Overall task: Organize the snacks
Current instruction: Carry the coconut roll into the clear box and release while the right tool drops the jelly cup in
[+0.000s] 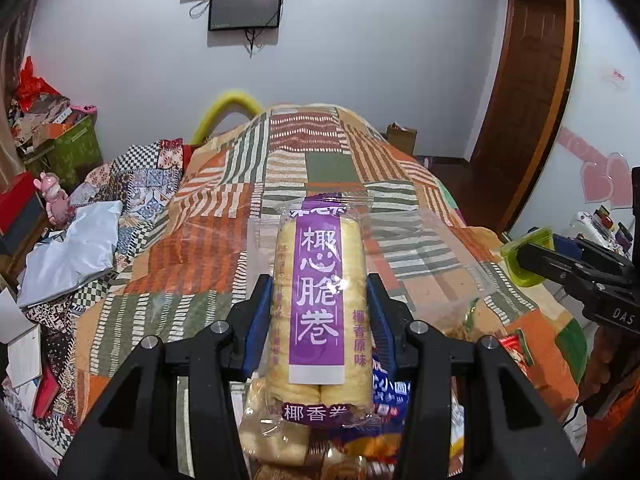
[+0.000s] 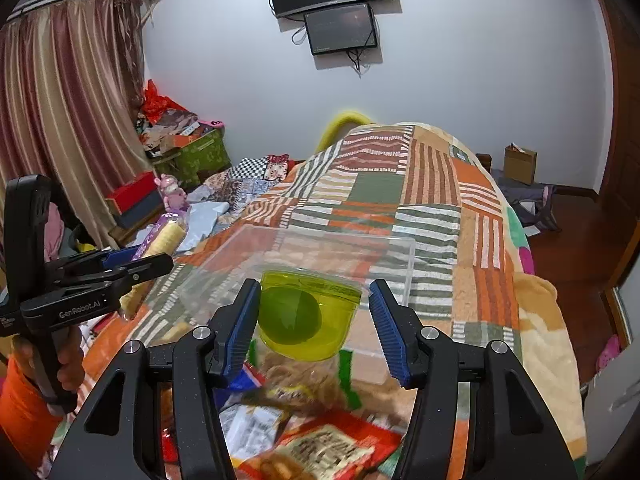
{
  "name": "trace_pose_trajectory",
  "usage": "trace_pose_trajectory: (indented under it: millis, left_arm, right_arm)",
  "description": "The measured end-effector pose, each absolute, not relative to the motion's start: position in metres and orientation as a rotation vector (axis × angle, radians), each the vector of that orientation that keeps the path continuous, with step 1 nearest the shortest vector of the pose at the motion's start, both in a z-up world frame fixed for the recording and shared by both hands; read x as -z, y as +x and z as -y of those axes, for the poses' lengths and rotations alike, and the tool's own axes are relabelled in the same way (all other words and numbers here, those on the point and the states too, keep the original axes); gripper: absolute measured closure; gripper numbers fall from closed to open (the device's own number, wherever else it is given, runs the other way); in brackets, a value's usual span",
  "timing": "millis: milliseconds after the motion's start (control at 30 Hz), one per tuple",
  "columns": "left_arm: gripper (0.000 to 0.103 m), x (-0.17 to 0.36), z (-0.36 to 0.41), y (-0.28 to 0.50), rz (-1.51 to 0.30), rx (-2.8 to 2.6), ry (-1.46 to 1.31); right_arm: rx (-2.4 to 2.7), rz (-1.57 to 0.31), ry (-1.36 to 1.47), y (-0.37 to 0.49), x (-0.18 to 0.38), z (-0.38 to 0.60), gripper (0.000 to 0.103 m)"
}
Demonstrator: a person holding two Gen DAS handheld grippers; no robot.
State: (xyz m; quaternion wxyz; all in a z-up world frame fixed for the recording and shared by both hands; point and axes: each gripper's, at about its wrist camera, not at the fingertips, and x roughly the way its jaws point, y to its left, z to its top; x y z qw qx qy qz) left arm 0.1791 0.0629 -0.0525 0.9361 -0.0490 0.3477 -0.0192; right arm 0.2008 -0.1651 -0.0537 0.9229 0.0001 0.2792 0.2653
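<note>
this is a lived-in home bedroom. a bed (image 2: 440,208) under a patchwork blanket (image 1: 320,168) in orange, green and white fills the middle. striped curtains (image 2: 60,120) hang at the left, two dark screens (image 2: 340,12) are mounted on the pale wall, a wooden door frame (image 1: 532,100) stands at the right, and boxes, a pink plush toy (image 1: 54,196) and loose clutter pile beside the bed.
</note>
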Motion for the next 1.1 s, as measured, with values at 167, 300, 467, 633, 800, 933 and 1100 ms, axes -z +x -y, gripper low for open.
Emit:
trace_pose_trajectory:
  millis: [167,300,467,633,800,933,1100]
  left_arm:
    - [0.057,0.065,-0.060,0.203,-0.761,0.056,-0.100]
    - [0.057,0.077,-0.058,0.222,-0.799,0.057,-0.090]
    - [0.057,0.091,-0.059,0.239,-0.837,0.064,-0.077]
    - [0.057,0.103,-0.057,0.257,-0.886,0.076,-0.056]
    - [0.057,0.112,-0.051,0.267,-0.916,0.092,-0.028]
    - [0.057,0.119,-0.048,0.274,-0.946,0.097,-0.009]
    - [0.057,0.130,-0.046,0.282,-0.990,0.099,-0.005]
  right_arm:
    - [-0.527,-0.599,0.012,0.222,0.059,0.165,0.050]
    - [-0.516,-0.632,0.014,0.240,0.067,0.165,0.051]
    - [-0.511,-0.679,0.011,0.258,0.079,0.163,0.051]
    - [-0.507,-0.714,-0.020,0.268,0.087,0.157,0.050]
    - [-0.537,-0.766,-0.068,0.276,0.098,0.142,0.050]
    - [-0.543,-0.802,-0.116,0.282,0.107,0.129,0.051]
    - [-0.551,-0.847,-0.145,0.287,0.118,0.122,0.050]
